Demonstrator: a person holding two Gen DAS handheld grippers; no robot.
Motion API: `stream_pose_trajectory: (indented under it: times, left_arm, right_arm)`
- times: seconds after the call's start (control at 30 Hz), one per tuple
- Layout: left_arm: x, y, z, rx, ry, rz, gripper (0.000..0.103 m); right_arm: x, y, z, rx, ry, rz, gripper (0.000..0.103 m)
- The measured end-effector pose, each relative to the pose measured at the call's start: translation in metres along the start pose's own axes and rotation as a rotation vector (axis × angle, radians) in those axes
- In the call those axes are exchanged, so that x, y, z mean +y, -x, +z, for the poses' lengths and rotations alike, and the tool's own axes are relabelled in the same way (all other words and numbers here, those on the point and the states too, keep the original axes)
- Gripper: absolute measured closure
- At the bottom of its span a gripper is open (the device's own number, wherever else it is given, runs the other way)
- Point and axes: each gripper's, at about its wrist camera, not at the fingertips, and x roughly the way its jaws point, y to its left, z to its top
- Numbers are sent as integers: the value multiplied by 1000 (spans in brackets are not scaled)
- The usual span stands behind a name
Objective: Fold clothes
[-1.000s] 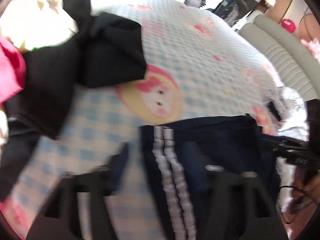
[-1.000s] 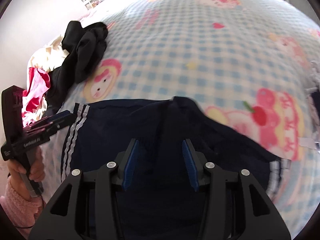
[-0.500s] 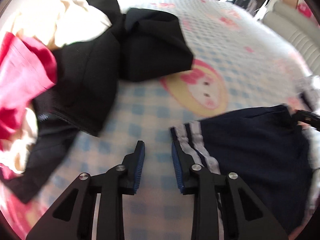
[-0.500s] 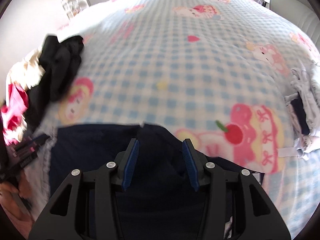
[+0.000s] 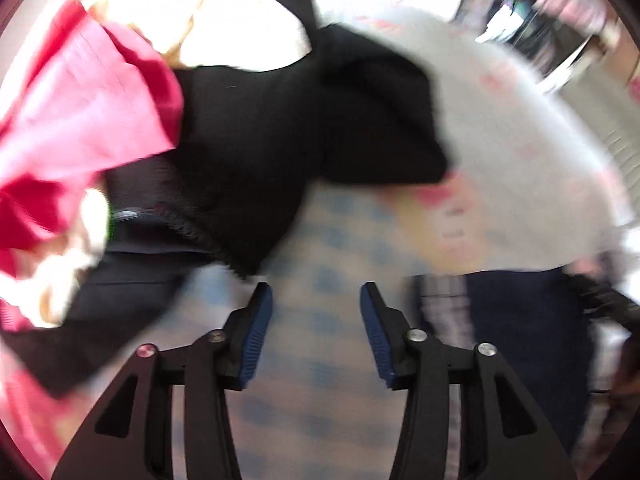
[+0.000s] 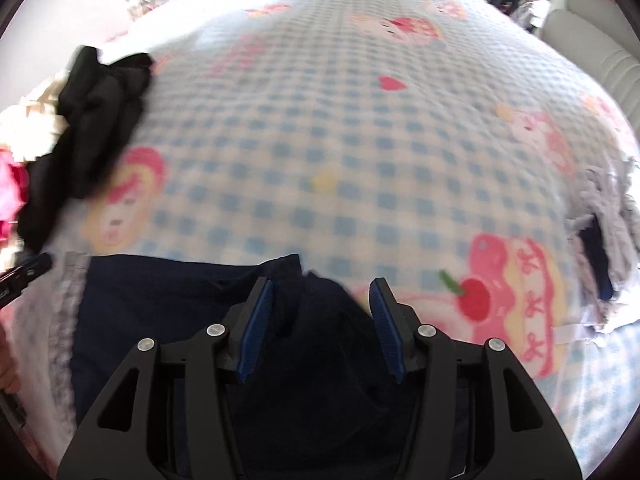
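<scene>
On the checked bedspread (image 5: 332, 240), in the left wrist view, the left gripper (image 5: 316, 300) hangs with its jaws apart and nothing between them, only blurred blue-and-white checks below. Ahead and to its left lies a heap of clothes: a black garment (image 5: 280, 152) on top, a pink one (image 5: 84, 120) at the far left, a cream one (image 5: 240, 20) behind. At the lower right the navy shorts (image 5: 524, 332) lie flat on the bedspread, their white side stripes (image 5: 444, 304) just beside the right finger. This view is heavily blurred.

In the right wrist view, the right gripper (image 6: 320, 292) is likewise spread wide, gripping nothing; a raised fold of the shorts (image 6: 200, 300) sits between its fingers, and whether they touch it cannot be told. Only this view shows the shorts' full width, the cherry print (image 6: 476, 300) to the right, and a small pile of pale and navy cloth (image 6: 600, 248) at the far right edge. The black garment (image 6: 92, 120) appears at the upper left.
</scene>
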Motion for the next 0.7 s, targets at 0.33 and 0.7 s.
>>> stream_pose_trajectory:
  times: [0.33,0.7]
  left_arm:
    - [-41,-33,-14,35,-116,96,63]
    - [-26,-33,-8,114,-39,-49,50]
  right_arm:
    - [-12,7,-13,51,-33,104,52]
    - [3,-26,0,57,47,172,46]
